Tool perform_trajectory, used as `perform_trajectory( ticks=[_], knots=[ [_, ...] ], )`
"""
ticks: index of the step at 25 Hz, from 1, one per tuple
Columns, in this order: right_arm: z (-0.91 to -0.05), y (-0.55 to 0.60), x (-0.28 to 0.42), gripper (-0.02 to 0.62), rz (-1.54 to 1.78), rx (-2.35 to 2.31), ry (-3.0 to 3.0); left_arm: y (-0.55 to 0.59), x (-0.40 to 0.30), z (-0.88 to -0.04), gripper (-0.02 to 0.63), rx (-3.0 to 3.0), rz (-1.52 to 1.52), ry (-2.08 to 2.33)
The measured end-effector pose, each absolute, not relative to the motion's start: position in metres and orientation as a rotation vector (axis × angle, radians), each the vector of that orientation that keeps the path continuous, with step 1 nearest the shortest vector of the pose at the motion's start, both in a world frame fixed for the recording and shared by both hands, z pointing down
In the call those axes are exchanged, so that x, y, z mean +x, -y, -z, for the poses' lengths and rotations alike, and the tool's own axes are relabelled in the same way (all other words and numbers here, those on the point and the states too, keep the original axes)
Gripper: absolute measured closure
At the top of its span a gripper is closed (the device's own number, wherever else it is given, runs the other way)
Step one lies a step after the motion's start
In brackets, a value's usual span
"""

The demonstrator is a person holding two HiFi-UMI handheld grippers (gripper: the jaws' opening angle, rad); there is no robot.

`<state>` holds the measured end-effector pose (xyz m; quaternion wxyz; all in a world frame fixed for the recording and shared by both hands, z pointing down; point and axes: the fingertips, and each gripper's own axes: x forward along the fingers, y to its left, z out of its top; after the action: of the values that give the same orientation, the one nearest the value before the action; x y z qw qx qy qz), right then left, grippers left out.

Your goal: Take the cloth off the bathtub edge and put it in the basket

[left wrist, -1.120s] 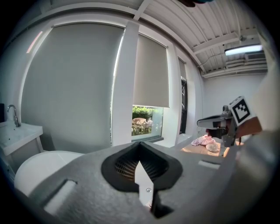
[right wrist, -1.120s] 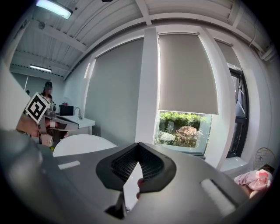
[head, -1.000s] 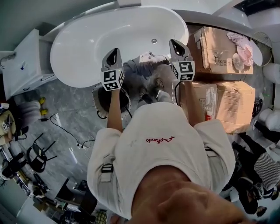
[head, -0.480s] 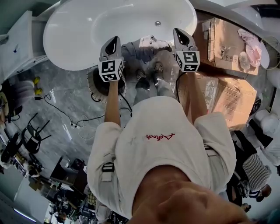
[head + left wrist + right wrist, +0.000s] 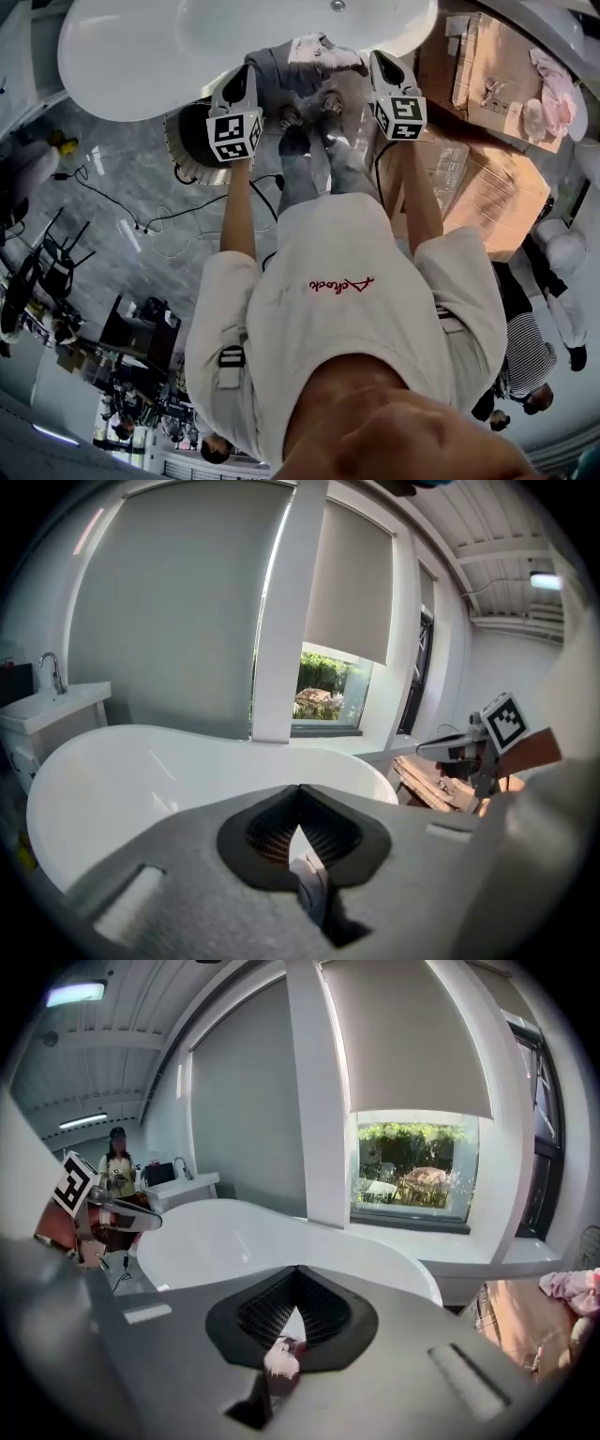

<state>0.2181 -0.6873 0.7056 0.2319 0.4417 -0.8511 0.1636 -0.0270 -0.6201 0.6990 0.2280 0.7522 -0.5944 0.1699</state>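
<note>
Change noted: both grippers stand lower than a second ago. They have come down together and tipped further towards the floor. In the head view the white oval bathtub (image 5: 141,56) has slid up to the top edge of the picture.

Grip: the left gripper (image 5: 247,73) has its jaws closed on a grey-white fold of the crumpled grey-and-white cloth (image 5: 286,67). The right gripper (image 5: 378,61) has its jaws closed on a white and dark red scrap, by all appearance the other end of the same cloth. Neither grip has loosened during the descent.

Position of the cloth: it hangs bunched between the two grippers, in front of the person's legs and against the near rim of the bathtub as the head view shows it. Whether any part touches the rim cannot be told from these views.

Position of the target: the round dark basket with a pale ribbed wall (image 5: 178,141) stands on the grey marbled floor (image 5: 122,206), close against the bathtub and partly hidden behind the left gripper.

Assessment: the cloth is secured and on its way down, and delivery is not yet made. The load sits to the right of the basket mouth, so it probably needs a shift to the left before release. A trailing end could catch on the basket wall.
</note>
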Motion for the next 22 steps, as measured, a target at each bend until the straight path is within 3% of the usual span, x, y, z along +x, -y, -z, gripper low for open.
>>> perform_trajectory(
  ticks=[21,22],
  knots=[
    [-0.903,0.645,0.258,0.588,-0.764,1.128,2.085,0.560,-0.042,-0.888,0.604,1.708,-0.562,1.542],
    [-0.909,0.646,0.259,0.588,-0.771,1.135,2.074,0.559,-0.043,-0.897,0.562,1.693,-0.557,1.531]
  ],
)
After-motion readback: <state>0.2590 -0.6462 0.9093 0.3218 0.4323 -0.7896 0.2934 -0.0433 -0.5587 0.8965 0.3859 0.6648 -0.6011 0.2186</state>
